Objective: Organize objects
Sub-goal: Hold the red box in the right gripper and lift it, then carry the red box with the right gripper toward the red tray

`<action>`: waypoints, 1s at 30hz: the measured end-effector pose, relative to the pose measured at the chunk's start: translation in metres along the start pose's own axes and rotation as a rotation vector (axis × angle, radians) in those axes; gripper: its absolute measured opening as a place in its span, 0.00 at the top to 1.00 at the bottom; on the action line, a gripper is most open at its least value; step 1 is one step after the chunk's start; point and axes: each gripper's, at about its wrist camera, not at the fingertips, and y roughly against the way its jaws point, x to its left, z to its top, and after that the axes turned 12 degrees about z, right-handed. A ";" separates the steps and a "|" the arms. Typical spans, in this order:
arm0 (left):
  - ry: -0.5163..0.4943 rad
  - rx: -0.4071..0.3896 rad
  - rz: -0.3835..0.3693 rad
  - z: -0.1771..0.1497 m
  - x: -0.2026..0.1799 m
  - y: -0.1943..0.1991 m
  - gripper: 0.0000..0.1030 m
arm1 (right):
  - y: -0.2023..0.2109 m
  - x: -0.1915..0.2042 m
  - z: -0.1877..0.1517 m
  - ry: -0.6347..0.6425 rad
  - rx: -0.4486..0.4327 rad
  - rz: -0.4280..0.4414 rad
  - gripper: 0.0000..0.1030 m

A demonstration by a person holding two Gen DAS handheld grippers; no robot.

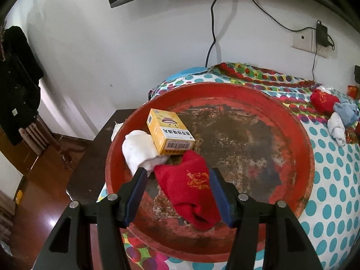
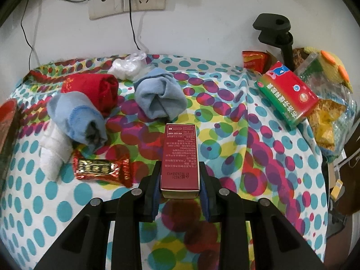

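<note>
- The big red tray (image 1: 299,139) sits on the dotted cloth (image 2: 225,117), and it is the spot where things seem to be gathered.
- Three things lie in the tray so far: a yellow box (image 1: 167,131), a white sock (image 1: 139,150) just beside the box, and a red sock (image 1: 189,189) on the near side of the tray.
- The left gripper (image 1: 177,193) hangs over the near side of the tray with its fingers wide apart. The red sock lies between them, but the pads do not seem to press on it — it looks let go, though the view is too close to be sure.
- The right gripper (image 2: 180,182) is off to the side of the tray, and its fingers are squeezed shut on a dark red box (image 2: 180,155). The box looks lifted a little off the cloth.
- Much is left outside the tray: a second red sock (image 2: 94,90), two blue socks (image 2: 76,117) (image 2: 159,99), a rolled white sock (image 2: 54,153), a shiny red candy (image 2: 101,168) and a red and green box (image 2: 288,92) far from the tray.
- So the job looks less than half done — the dark red box is likely next to go in.
</note>
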 end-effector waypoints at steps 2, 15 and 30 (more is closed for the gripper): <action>0.005 0.006 -0.009 0.000 0.001 -0.001 0.43 | 0.006 0.004 -0.001 -0.007 -0.002 0.018 0.73; 0.039 0.034 -0.002 0.002 0.017 -0.005 0.43 | 0.043 0.062 -0.005 0.029 -0.020 0.157 0.73; 0.072 0.050 0.037 0.002 0.048 -0.014 0.43 | 0.058 0.158 -0.007 0.174 -0.001 0.299 0.73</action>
